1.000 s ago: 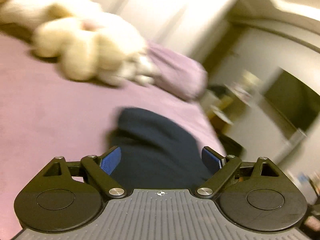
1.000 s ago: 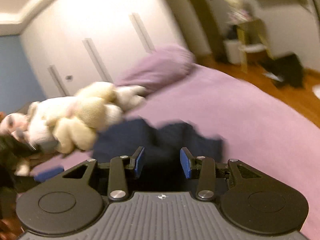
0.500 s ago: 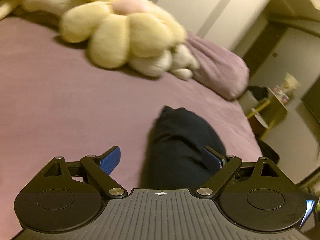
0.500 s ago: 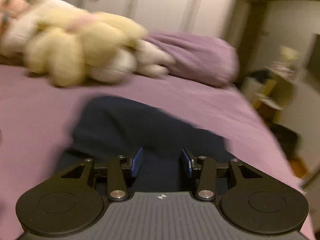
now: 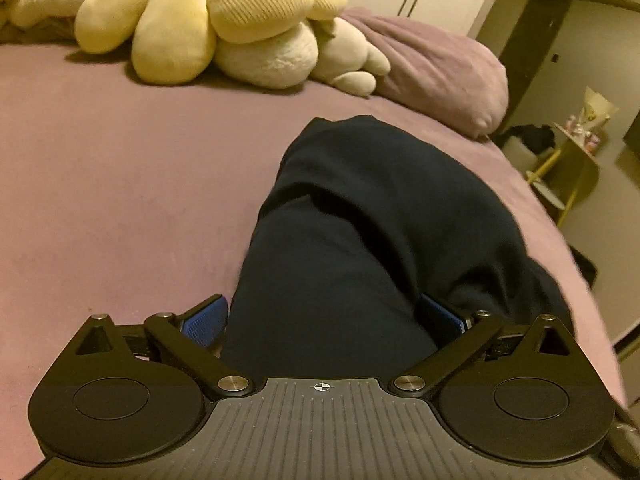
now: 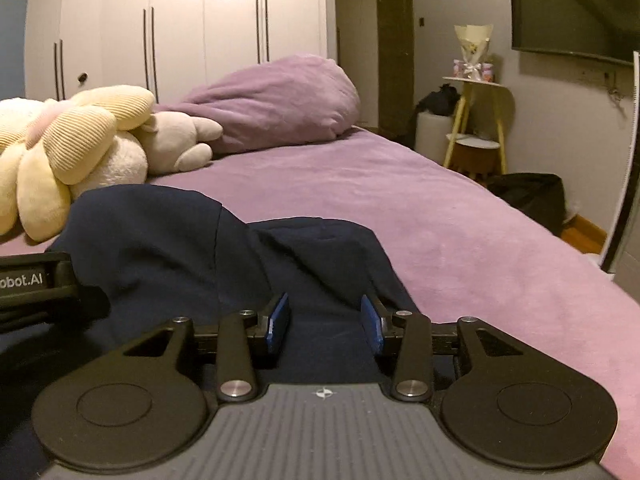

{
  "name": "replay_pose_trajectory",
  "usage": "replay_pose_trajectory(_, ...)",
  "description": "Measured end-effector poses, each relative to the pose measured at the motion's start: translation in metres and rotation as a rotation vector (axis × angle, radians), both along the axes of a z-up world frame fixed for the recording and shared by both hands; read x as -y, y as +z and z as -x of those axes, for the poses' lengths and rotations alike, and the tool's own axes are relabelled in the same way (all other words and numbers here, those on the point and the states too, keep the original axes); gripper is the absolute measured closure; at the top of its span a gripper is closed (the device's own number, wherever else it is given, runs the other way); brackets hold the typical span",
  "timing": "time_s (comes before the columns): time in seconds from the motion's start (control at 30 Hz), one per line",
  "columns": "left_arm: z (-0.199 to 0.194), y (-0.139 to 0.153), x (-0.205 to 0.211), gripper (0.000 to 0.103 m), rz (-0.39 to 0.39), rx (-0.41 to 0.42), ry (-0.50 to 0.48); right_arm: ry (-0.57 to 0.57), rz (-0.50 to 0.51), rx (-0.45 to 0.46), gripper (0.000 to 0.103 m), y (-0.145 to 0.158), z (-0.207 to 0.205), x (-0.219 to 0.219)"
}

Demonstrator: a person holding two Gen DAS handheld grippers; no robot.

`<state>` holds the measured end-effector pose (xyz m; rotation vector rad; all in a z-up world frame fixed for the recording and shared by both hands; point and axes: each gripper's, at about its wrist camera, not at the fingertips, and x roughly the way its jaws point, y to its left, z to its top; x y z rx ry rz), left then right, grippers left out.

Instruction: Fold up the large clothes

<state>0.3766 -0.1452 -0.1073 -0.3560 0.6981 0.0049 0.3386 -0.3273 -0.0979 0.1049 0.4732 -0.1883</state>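
Both my tongs stand open: the left tongs (image 5: 322, 316) straddle a thick bundle of the dark garment (image 5: 380, 216) with the pads wide apart, and the right tongs (image 6: 325, 322) hover over the same garment (image 6: 200, 236), gripping nothing. Around them spreads the purple bed (image 5: 120, 168), the garment lying crumpled right ahead of both tongs. Beyond it sit the pillow (image 6: 276, 100) and the plush toys (image 5: 224, 28). To do this well, I judge I should pinch a single edge with each tong, not a bunch, then spread it flat.
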Motion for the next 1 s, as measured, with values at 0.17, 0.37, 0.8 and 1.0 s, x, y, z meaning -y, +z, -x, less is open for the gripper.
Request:
replay_pose_trajectory(0.17,0.006,0.011,-0.010,0.000,0.024,-0.005,-0.012,0.028,-0.069,0.017,0.057,-0.001,0.003,0.008)
replay_pose_trajectory(0.37,0.063,0.025,-0.010,0.000,0.053,0.087,0.004,0.046,-0.241,0.106,0.027,0.011,0.050,0.034)
replay_pose_trajectory(0.8,0.053,0.021,-0.013,0.000,0.026,0.032,0.025,0.039,-0.235,0.083,0.025,-0.007,0.061,0.031)
replay_pose_trajectory(1.0,0.068,0.030,-0.039,0.000,0.084,-0.012,-0.027,0.056,-0.282,0.010,0.017,0.015,0.070,0.039)
